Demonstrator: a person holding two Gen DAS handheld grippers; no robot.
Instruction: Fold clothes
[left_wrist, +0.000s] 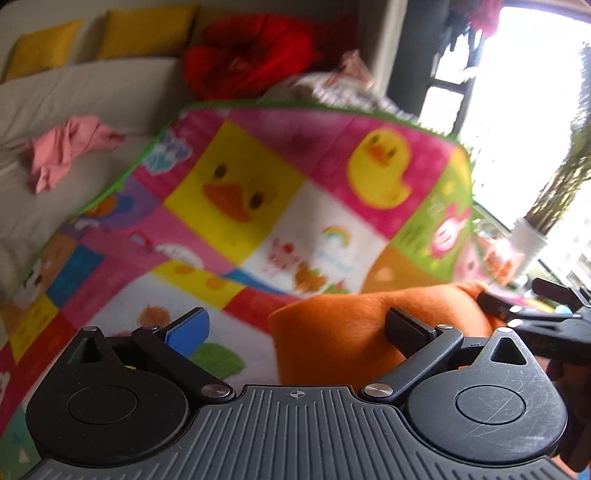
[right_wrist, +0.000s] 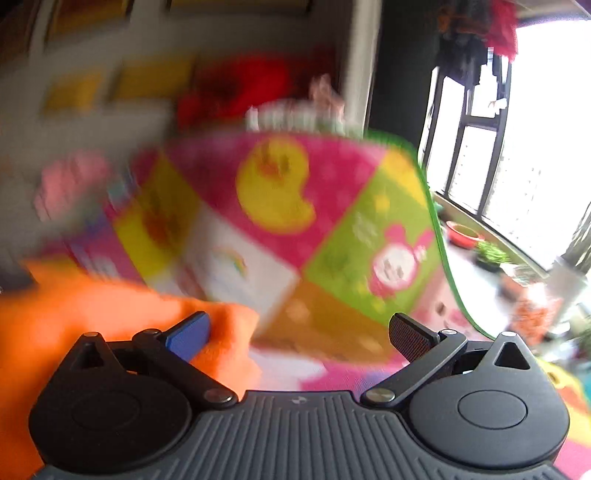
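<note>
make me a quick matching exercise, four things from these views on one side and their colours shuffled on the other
Things:
1. garment by the left tool
2. crumpled garment on the sofa
3. cushions at the sofa back
4. bundle on the sofa

Colours:
A. red
B. orange
C. yellow
D. pink

Pairs:
1-B orange garment
2-D pink garment
3-C yellow cushions
4-A red bundle

Fuzzy orange cloth (left_wrist: 332, 332), fleecy printed blanket (left_wrist: 295, 192), matt plastic left claw (left_wrist: 295, 328) w/ ribbed base
</note>
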